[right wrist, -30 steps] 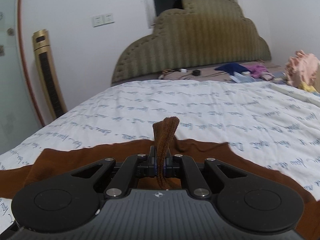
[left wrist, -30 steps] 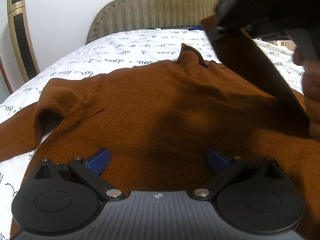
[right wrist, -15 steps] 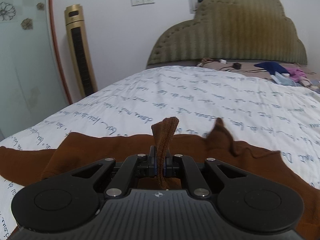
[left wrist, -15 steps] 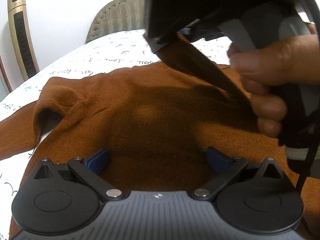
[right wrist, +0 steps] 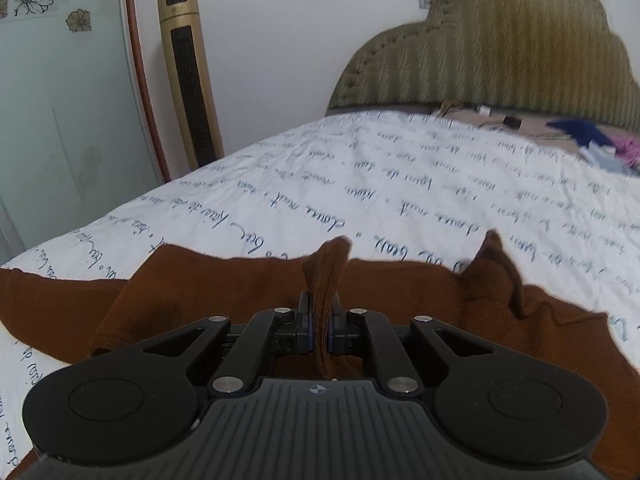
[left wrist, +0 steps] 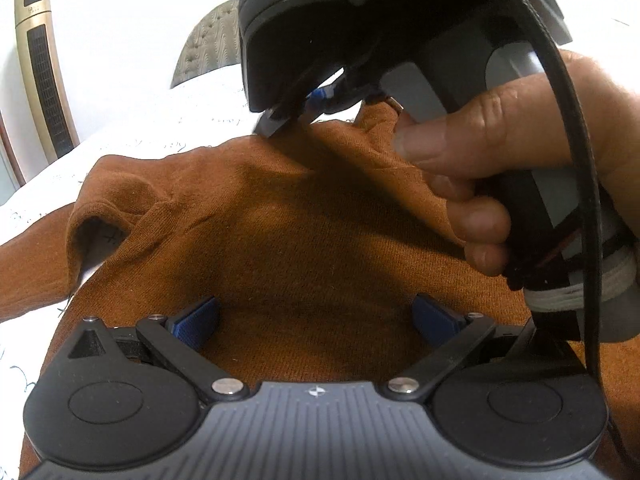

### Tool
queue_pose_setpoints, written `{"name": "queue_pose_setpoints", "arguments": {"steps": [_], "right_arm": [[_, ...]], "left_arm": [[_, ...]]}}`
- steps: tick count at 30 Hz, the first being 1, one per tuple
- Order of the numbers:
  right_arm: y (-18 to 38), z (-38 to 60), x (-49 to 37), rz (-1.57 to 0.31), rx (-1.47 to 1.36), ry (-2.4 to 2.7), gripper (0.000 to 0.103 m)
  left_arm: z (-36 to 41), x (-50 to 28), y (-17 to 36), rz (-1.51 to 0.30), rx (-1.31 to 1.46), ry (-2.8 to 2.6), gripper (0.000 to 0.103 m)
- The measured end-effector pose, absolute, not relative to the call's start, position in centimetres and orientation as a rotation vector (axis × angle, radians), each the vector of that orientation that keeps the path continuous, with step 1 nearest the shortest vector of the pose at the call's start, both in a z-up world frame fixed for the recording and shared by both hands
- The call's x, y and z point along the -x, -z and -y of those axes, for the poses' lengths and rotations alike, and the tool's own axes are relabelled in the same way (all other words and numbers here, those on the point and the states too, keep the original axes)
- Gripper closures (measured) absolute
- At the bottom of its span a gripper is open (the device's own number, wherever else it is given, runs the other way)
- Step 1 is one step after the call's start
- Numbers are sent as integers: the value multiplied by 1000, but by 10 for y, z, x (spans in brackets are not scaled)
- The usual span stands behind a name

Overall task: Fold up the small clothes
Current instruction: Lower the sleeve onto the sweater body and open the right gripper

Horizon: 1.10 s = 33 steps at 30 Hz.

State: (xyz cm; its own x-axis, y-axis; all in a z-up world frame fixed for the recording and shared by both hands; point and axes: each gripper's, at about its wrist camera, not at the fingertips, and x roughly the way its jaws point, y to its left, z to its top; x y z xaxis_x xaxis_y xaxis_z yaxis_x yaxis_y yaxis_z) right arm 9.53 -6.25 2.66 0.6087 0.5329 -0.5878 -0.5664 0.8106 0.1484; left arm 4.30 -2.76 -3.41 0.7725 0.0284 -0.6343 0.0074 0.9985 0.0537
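Brown cloth covers most of what the left camera sees. It is a brown sweater (left wrist: 304,240) and it lies flat on a white bed cover (right wrist: 400,184) with blue writing on it. One sleeve (left wrist: 36,264) runs off to the left, and the armpit there gapes a little so the cover shows through.

The left gripper (left wrist: 316,316) sits low over the near part of the sweater. Its two blue pads (left wrist: 196,318) stand wide apart with nothing between them, and the brown cloth lies right under the gap.

The right gripper (right wrist: 319,328) has its two fingers squeezed together on a thin strip of the sweater. The strip stands up between the fingers, pokes out past them and flops over at its tip. More cloth hangs down on the near side of the fingers. In the left camera this same gripper (left wrist: 296,116) hangs over the far middle of the sweater, and the cloth rises in a ridge from the near right up to its tips. The right hand (left wrist: 496,176) is wrapped around its handle.

A small brown flap (right wrist: 496,268) sticks up at the sweater's far edge, to the right of the pinched strip.

Far off stand a padded headboard (right wrist: 500,48) and a tall gold tower fan (right wrist: 188,80) by the wall on the left.
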Motion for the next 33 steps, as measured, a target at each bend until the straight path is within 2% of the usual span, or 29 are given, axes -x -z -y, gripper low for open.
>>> {"name": "queue_pose_setpoints", "arguments": {"steps": [1, 3, 13, 17, 20, 22, 24, 29, 33], "right_arm": [[-25, 62, -97, -676, 46, -645, 87], [-24, 61, -99, -698, 42, -664, 76], [-27, 73, -82, -696, 133, -624, 75], [-9, 71, -85, -785, 191, -622, 63], [-7, 75, -84, -781, 177, -609, 61], [-12, 81, -81, -761, 148, -609, 56], [-17, 87, -75, -735, 134, -606, 45], [-23, 103, -58, -680, 172, -532, 33], [-23, 121, -48, -664, 147, -477, 11]], "left_arm": [[28, -43, 34, -688, -54, -11, 0], [30, -42, 34, -688, -55, -12, 0], [33, -42, 32, -689, -49, -10, 0], [32, -42, 32, -689, -49, -9, 0], [32, -40, 31, -688, -53, -11, 0], [31, -39, 31, -689, -50, -10, 0], [33, -38, 31, -688, -52, -10, 0], [34, -36, 30, -688, -53, -11, 0], [33, -37, 31, -688, -53, -11, 0]]}}
